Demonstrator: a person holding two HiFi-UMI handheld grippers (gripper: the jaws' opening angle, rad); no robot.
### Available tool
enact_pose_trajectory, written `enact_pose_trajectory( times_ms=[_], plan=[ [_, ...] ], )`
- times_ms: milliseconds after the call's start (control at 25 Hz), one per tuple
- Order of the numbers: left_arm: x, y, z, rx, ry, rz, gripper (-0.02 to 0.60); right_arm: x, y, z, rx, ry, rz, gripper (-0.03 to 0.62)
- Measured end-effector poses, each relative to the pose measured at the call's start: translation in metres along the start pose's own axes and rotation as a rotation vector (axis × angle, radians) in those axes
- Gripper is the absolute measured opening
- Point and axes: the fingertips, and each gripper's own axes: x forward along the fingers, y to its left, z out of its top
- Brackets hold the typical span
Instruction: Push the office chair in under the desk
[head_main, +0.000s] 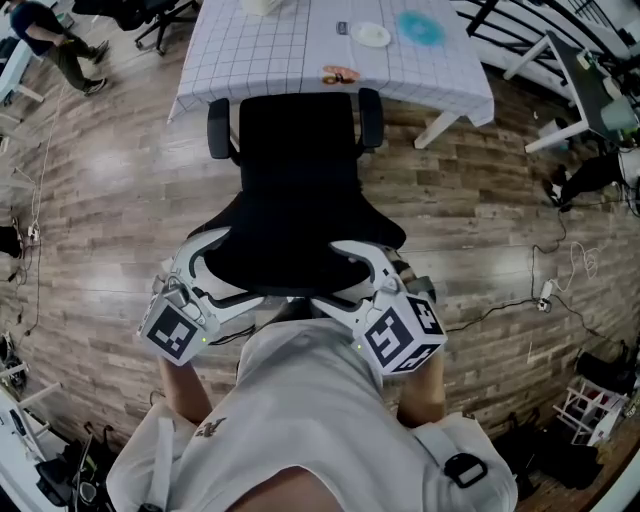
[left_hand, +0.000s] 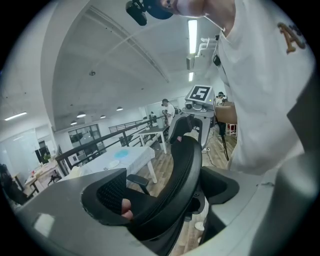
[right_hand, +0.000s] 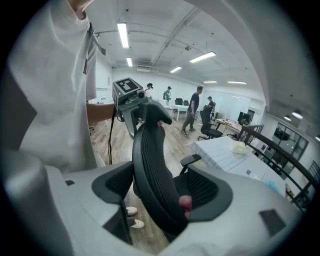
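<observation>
Left tool (head_main: 222, 272): narrowed onto the top rim of the backrest (head_main: 300, 258), one pad on the front face, one behind; left end of the rim.
Right tool (head_main: 348, 278): narrowed likewise on the right end of the same rim, front and rear pads either side of it.
Grip firmness: apparently full contact on both, though wide-angle distortion leaves the rear pads' pressure uncertain.
Long axis of rim: crosswise, roughly parallel to the near edge of the desk (head_main: 260, 50).
Office chair (head_main: 300, 160): directly ahead of both tools, seat pointing at the desk, armrests (head_main: 220, 128) just short of the hanging cloth; seat not yet under.
Direction of desk from tools: straight forward, beyond the seat, well apart from the backrest.
Nearer hand: neither; spaced evenly either side of the chair's centre line.
Arm pose: forearms low and close to the torso, elbows bent, tools angled inward toward each other, marker cubes (head_main: 402, 335) on the body side.
Coming move, judged: even forward push from both hands, square to the desk edge, to avoid swivelling the seat.
</observation>
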Motion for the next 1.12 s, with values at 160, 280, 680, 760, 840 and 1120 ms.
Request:
enact_pose_trajectory(
  times_ms=[160, 280, 680, 760, 840, 1120],
  plan=[
    [0.004, 0.007, -0.001, -0.013, 0.005, 0.0, 0.459, 0.002, -0.008, 0.0, -0.009, -0.003, 0.006, 0.345],
    [0.005, 0.015, -0.001, -0.019, 0.014, -0.002, 0.461, 0.005, -0.015, 0.003, -0.014, -0.007, 0.007, 0.345],
    [0.004, 0.036, -0.006, -0.028, -0.003, -0.001, 0.466, 0.016, -0.03, 0.01, -0.004, 0.001, -0.001, 0.345],
    [0.004, 0.041, -0.008, -0.024, -0.006, -0.007, 0.468, 0.02, -0.033, 0.012, 0.004, 0.006, -0.004, 0.345],
    [0.002, 0.045, -0.009, -0.013, -0.013, -0.014, 0.469, 0.023, -0.035, 0.014, 0.013, 0.009, -0.01, 0.345],
    [0.001, 0.06, -0.012, -0.01, -0.036, -0.034, 0.479, 0.032, -0.043, 0.02, 0.027, 0.007, -0.031, 0.347]
  ],
)
